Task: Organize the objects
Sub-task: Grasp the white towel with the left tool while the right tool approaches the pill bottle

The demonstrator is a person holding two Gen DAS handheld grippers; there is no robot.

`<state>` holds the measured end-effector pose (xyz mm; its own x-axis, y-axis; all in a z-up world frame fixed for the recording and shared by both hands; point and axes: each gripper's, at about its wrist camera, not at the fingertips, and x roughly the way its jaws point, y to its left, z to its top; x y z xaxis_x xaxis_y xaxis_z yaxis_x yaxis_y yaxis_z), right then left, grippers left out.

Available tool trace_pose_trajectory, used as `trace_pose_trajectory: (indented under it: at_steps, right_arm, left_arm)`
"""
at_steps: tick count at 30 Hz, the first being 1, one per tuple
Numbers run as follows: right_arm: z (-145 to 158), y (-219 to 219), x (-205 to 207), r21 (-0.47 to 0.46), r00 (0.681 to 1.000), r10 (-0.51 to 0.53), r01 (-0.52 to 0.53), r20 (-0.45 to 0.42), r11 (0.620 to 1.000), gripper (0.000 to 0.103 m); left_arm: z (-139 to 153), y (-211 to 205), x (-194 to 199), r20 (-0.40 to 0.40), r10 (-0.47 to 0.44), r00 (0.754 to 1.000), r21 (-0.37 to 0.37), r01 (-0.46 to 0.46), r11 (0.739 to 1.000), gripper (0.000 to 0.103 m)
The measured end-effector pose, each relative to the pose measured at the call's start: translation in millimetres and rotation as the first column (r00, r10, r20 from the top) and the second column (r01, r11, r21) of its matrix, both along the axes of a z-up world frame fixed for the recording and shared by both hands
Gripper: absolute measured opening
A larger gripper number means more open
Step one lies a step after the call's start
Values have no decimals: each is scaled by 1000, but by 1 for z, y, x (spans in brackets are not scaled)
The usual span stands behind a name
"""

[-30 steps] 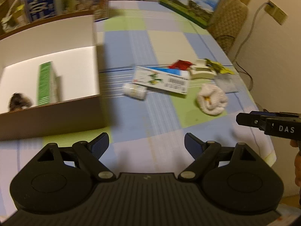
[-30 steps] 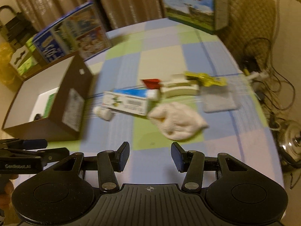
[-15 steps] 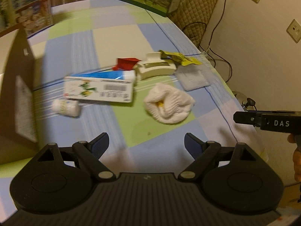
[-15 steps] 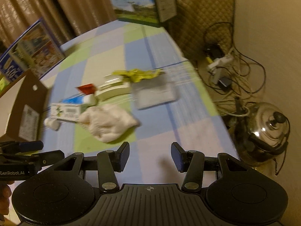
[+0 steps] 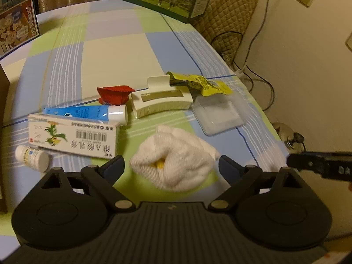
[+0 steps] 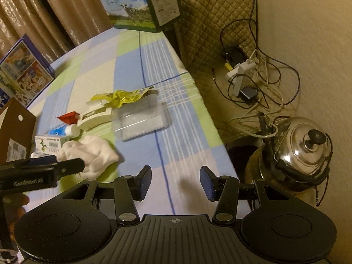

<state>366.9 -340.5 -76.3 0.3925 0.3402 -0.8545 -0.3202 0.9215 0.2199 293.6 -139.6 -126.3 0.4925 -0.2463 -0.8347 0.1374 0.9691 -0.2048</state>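
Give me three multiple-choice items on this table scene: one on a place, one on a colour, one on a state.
1. What lies between the left gripper's fingers?
A. white sock
B. hair clip
C. pill bottle

2. What colour is the tube's body?
A. red
B. blue
C. black

3. How is the right gripper?
A. shut on the plastic case
B. shut on nothing
C. open

Answers: 1 A, the white sock sits in the gap; 2 B, the tube is blue with a white cap; 3 C, its fingers stand apart over bare tablecloth.

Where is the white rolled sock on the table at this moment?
In the left wrist view the sock lies low in the centre, between the open left tool's fingers, beside the medicine box and nearer than the clear plastic case.
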Motion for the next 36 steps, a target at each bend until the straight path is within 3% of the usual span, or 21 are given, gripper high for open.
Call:
trace_pose_trajectory:
  at_steps: [7,10,15,20,27,31,36]
  right_arm:
    - [-4,-6,10,-9,1000,-13,13,-11,1000,46]
    - [-7,-9,13,-12,1000,-21,21,-19,1000,46]
    - [-7,-11,15,-15,999,-24,24,-24,1000,46]
    - [-8,-8,14,-14,1000,-16,16,-24,1000,46]
    - [-6,9,9,-2,1000,25,-26,-14,1000,46]
    - [-4,24,3,29,997,73,-73,4,997,46]
    - [-3,60,-10,75,979,197,-200,44,977,46]
  left_arm:
    - [-21,-4,18,-38,53,998,-2,-53,999,93]
    - [-26,-6,21,-40,61,997,-3,-62,998,87]
    - [-24,-13,15,-12,1,1000,25,-1,1000,59]
    - [-18,-8,2,3,-11,1000,7,11,1000,43]
    - [-5,26,-30,0,43,999,-15,-43,999,39]
    - [10,62,-57,4,132,991,-24,-131,991,39]
    - [26,113,-98,7,269,963,-8,-269,963,39]
